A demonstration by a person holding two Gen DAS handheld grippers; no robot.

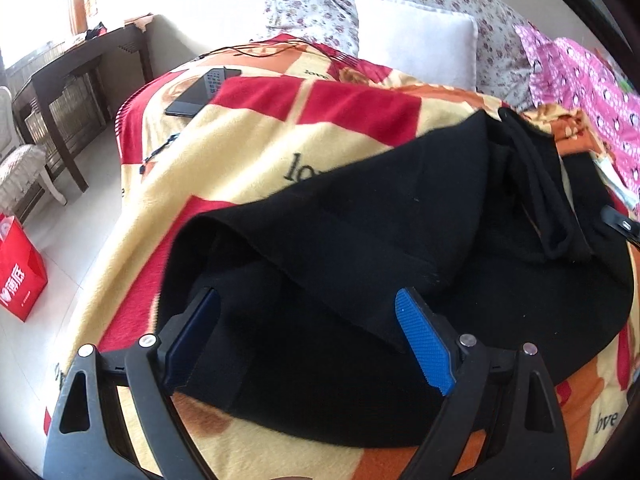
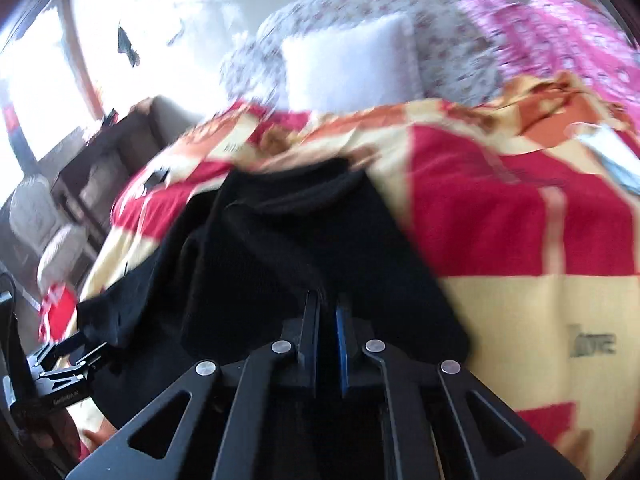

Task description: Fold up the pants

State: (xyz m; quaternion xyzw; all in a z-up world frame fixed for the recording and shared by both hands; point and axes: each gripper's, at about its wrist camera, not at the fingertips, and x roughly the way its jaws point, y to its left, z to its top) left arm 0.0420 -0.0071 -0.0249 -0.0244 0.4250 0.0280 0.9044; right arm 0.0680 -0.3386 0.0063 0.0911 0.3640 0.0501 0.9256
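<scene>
Black pants point(image 1: 360, 240) lie bunched on the red-and-yellow blanket point(image 1: 248, 160) covering the bed, one layer folded over another, a diagonal fold edge running down toward the near side. A dark drawstring point(image 1: 540, 200) loops across the far right part of the cloth.

Left gripper point(image 1: 308, 308): jaws spread wide, blue pads either side of the lower layer, nothing pinched; it hovers over the near hem.

Right gripper point(image 2: 328, 316): jaws drawn almost together with black pants cloth point(image 2: 300, 240) rising right at the tips; the view is motion-blurred, but the fabric appears gripped between them.

Bare blanket lies left of the pants, out to the bed's left edge, where a dark tablet point(image 1: 192, 98) and a remote point(image 1: 216, 78) lie well apart from the cloth. More bare blanket point(image 2: 520, 240) to the right. White pillow point(image 1: 416, 36) and floral bedding point(image 1: 320, 4) at the head; pink fabric point(image 1: 588, 80) crowds the far right. Red bag point(image 1: 20, 268) on the floor.
</scene>
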